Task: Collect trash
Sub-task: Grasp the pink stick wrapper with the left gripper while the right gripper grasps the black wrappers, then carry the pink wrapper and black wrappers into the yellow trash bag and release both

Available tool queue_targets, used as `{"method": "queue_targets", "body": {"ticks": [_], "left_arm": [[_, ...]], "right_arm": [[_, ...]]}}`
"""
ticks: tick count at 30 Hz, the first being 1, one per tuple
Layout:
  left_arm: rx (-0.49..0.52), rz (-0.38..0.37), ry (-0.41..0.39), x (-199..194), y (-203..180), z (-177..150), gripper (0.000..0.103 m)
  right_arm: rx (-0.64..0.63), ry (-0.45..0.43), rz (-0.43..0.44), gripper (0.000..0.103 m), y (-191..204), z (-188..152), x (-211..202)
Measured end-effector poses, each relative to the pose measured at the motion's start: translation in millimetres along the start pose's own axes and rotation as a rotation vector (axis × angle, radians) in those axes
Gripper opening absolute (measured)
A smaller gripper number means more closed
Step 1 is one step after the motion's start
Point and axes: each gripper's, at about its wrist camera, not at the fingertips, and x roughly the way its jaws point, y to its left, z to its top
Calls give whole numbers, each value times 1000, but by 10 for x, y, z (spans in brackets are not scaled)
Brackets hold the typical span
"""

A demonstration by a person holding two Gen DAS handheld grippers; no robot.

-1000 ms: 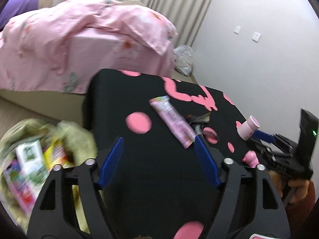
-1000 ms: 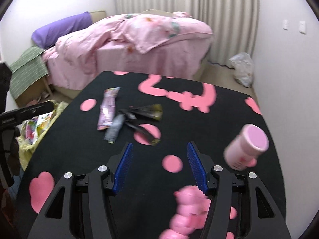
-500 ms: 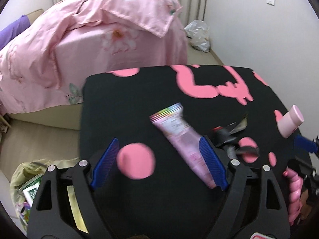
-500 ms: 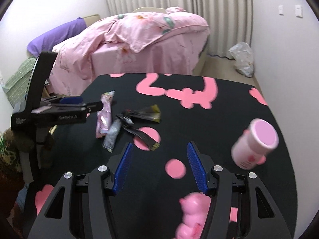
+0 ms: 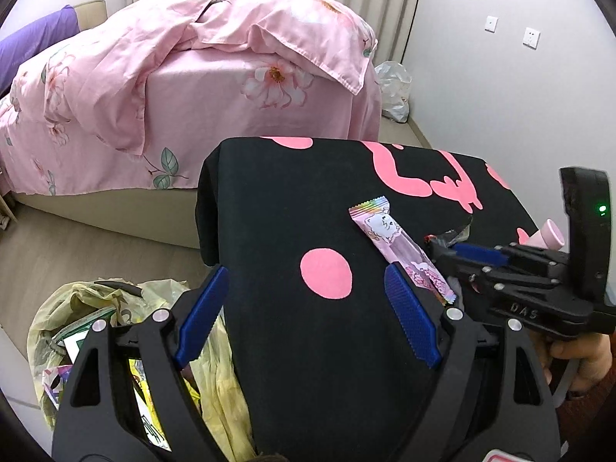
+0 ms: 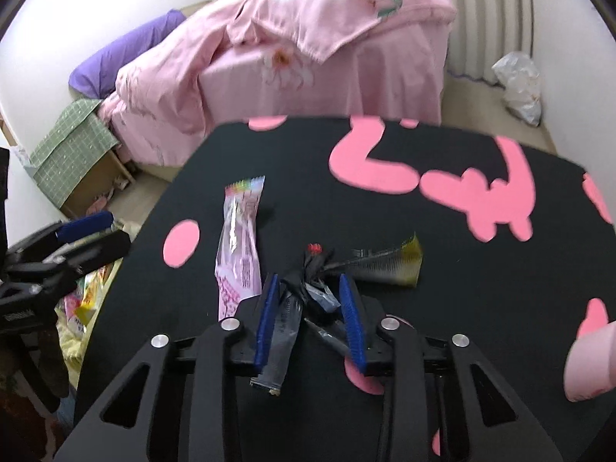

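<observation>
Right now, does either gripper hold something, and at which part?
The left gripper holds nothing. The right gripper is closing around the dark wrappers, near the bundle's middle; no firm hold shows.

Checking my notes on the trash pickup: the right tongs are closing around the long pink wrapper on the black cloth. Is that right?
Not the pink wrapper. The right wrist view shows the right tongs closing around the dark wrappers on the black cloth; the pink one lies just left of them.

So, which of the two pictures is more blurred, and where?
Right wrist view: motion blur smears the black-and-yellow wrapper and the tablecloth pattern. Left wrist view: sharp, with the pink wrapper print crisp. Both bend straight lines at the edges.
</observation>
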Motion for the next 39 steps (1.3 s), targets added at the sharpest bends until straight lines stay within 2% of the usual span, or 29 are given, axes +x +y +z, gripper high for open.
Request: {"method": "queue_targets", "body": {"ticks": [5, 8, 10, 12, 14, 23, 27, 30, 31, 32, 33, 35, 39], "left_arm": [[10, -12, 1, -6, -45, -11, 79], [7, -46, 3, 14, -100, -13, 79], [-3, -107, 7, 34, -130, -8, 79], [-16, -197, 53, 119, -183, 3, 79], [-20, -223, 82, 207, -250, 14, 79], [-5, -133, 99, 587, -634, 179, 77], [-48, -89, 137, 764, -672, 227, 61], [-61, -33, 139, 787, -699, 247, 52], [-57, -26, 142, 789, -716, 246, 46], [-51, -26, 149, 792, -732, 238, 36], [-42, -19, 153, 789, -746, 226, 32], [-30, -42, 163, 764, -770, 189, 17], [-17, -88, 159, 600, -817, 82, 14]], "right_arm": [[-57, -22, -32, 23, 14, -144, -235], [-68, -34, -58, 23, -60, -253, -428], [-65, -50, -76, 23, -131, -324, -548], [-46, -77, -97, 23, -226, -399, -685], [-17, -101, -102, 23, -316, -486, -814], [18, -175, -161, 23, -483, -889, -1136], [50, -199, -164, 23, -583, -975, -1210], [90, -217, -113, 23, -665, -1032, -1271], [102, -222, -100, 23, -684, -1049, -1286], [107, -227, -99, 23, -688, -1064, -1301], [108, -231, -101, 23, -687, -1075, -1313], [112, -237, -102, 23, -693, -1086, -1322], [110, -247, -100, 23, -648, -1103, -1369]]}}
